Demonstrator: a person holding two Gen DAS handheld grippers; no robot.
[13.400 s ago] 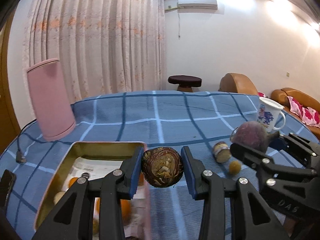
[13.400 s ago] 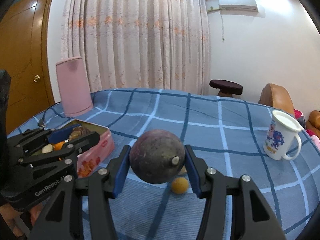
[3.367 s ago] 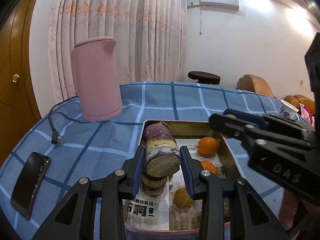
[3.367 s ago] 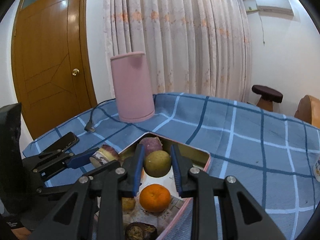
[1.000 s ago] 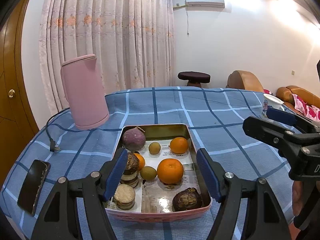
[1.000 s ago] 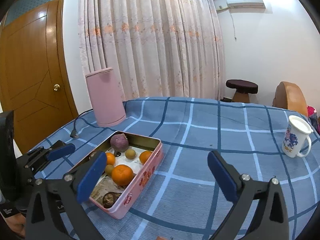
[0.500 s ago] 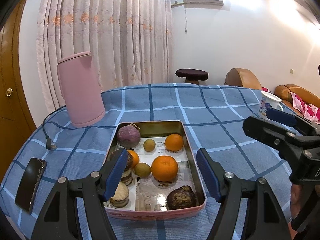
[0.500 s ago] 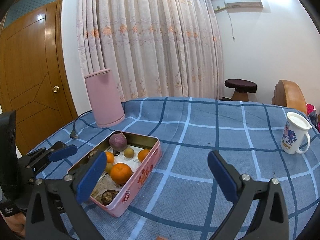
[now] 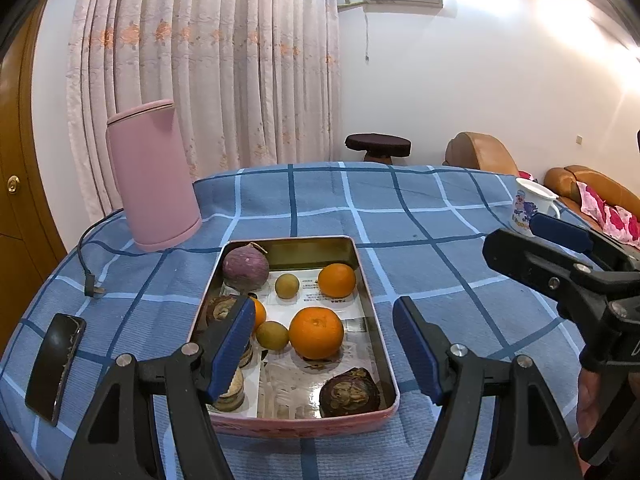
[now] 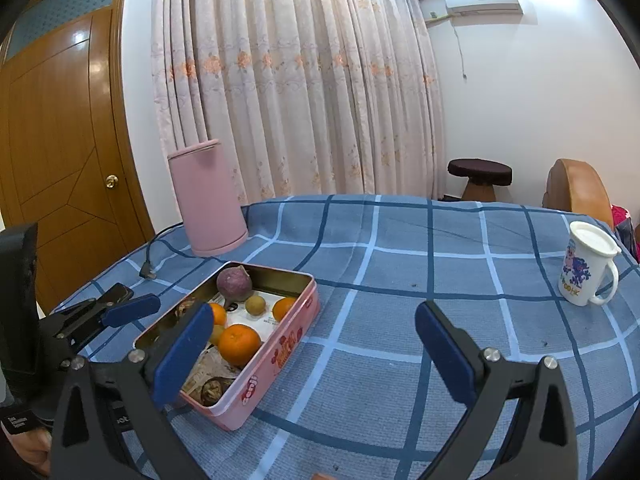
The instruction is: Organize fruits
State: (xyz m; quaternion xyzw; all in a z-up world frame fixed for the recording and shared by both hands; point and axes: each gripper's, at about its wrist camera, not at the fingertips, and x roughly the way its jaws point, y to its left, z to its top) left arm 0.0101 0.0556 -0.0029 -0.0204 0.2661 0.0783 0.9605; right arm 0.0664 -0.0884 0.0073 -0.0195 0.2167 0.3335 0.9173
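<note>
The fruits lie together inside the shallow pink rectangular tin (image 9: 304,426), which sits on the table under a blue checked cloth (image 9: 420,220). That gathering is the point of the task: nothing edible shows loose on the cloth in either view, so the sorting looks finished or nearly so.

Inside the tin, on a printed paper lining, the round purple fruit (image 9: 245,267) rests in the far left corner, where the walls keep it from rolling. The large orange (image 9: 316,333) sits near the middle, a smaller orange (image 9: 337,280) by the far right wall, and two small brownish-green fruits (image 9: 287,285) fill the gaps between them. A dark wrinkled fruit (image 9: 349,392) lies in the near right corner, and cut, stacked rounds (image 9: 230,388) line the left wall, partly hidden by a finger.

The left gripper (image 9: 324,350) hovers above the near end of the tin, its blue-padded fingers spread wide with nothing between them. The right gripper (image 10: 314,354) is likewise wide open and empty, held over bare cloth to the right of the tin. Both being empty and clear of the fruit suits a job judged done.

Outward, a pink cylindrical kettle (image 9: 152,176) stands beyond the tin with its black cord trailing, a black phone (image 9: 56,366) lies near the left edge, and a white printed mug (image 10: 588,268) stands well apart on the right.
</note>
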